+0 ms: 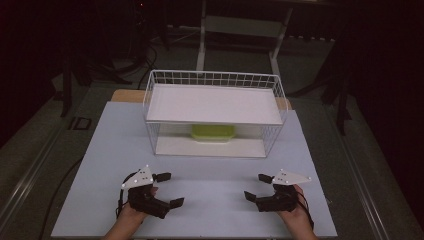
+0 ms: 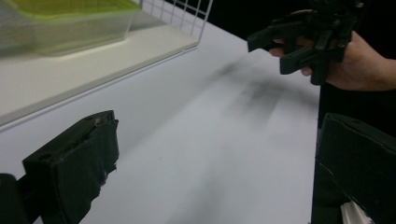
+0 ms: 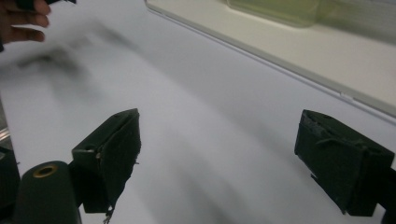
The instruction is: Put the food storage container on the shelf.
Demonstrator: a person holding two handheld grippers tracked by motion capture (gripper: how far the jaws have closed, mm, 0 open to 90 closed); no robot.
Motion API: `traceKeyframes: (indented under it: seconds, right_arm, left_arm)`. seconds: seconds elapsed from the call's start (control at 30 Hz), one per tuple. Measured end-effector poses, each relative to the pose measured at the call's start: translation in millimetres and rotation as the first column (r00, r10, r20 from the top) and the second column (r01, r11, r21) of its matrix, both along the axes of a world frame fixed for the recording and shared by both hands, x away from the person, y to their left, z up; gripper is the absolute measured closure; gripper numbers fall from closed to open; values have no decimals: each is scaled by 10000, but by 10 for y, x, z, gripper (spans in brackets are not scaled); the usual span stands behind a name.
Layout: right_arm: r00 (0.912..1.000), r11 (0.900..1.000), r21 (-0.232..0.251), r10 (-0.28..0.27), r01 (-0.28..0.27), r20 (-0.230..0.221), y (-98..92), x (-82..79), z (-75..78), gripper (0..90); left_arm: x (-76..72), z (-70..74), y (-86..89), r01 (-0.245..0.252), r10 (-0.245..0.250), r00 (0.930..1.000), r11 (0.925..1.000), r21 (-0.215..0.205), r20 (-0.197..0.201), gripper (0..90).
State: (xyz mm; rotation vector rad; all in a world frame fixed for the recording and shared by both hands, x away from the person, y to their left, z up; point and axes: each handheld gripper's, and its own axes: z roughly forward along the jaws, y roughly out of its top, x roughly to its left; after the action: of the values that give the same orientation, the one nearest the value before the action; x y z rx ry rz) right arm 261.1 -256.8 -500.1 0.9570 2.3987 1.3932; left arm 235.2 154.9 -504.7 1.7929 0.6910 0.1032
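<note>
Here your left gripper and right gripper rest low on the counter, fingers spread wide and empty; the green box sits inside the wire basket, well apart.

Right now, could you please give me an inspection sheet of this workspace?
Surface: pale table top, bare around both grippers.
Job's things: white wire rack at the far side, with a white shelf on top; a green-lidded box sits on its lower board under the shelf.
Clutter: nothing seen.
Grippers: left gripper and right gripper are both open and hold nothing, at the near edge, apart from the rack.
Cables: a dark one by the left wrist; another on the floor at left.
Surroundings: dark room, a pale frame behind the table.
</note>
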Motion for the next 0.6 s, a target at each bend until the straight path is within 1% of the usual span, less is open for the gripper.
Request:
traceKeyframes:
  seconds: [0.03, 0.1, 0.13, 0.17, 0.2, 0.33, 0.4, 0.53, 0.6]
  right_arm:
    - [10000, 9999, 84, 79, -78, -17, -6, 6, 9, 144]
    - [10000, 9999, 150, 2, -2, 3, -14, 10, 20, 144]
    - [10000, 9994, 352, 14, -12, -45, -29, 20, 35, 143]
    - [10000, 9994, 332, -27, 27, 16, -32, 22, 37, 143]
    - [10000, 9995, 317, -45, 44, 24, -36, 25, 40, 143]
    - [9999, 9993, 367, -114, 118, -90, -47, 41, 33, 143]
    - [9994, 9989, 426, -182, 194, -280, -57, 56, 22, 144]
    - [9992, 9984, 514, -217, 234, -339, -72, 73, 18, 144]
    - [9992, 9985, 498, -206, 222, -331, -75, 74, 20, 144]
  left_arm:
    - [-10, 8, -18, 64, -66, 9999, 9999, 149, 108, 0]
    - [-15, 11, -26, 108, -111, 9998, 9998, 174, 179, 0]
    - [-23, 21, -37, 145, -149, 9995, 9998, 148, 266, 0]
    - [-23, 21, -37, 145, -149, 9995, 9998, 148, 266, 0]
    - [-27, 30, -35, 132, -134, 9995, 9999, 57, 302, 0]
    - [-25, 31, -14, -8, 8, 9992, 10000, 12, 403, 0]
    - [-30, 39, -7, -168, 163, 9980, 9998, 80, 614, 0]
    - [-18, 36, 14, -230, 232, 9982, 9997, -49, 562, 0]
    - [-10, 31, 20, -236, 238, 9984, 9997, -42, 518, 0]
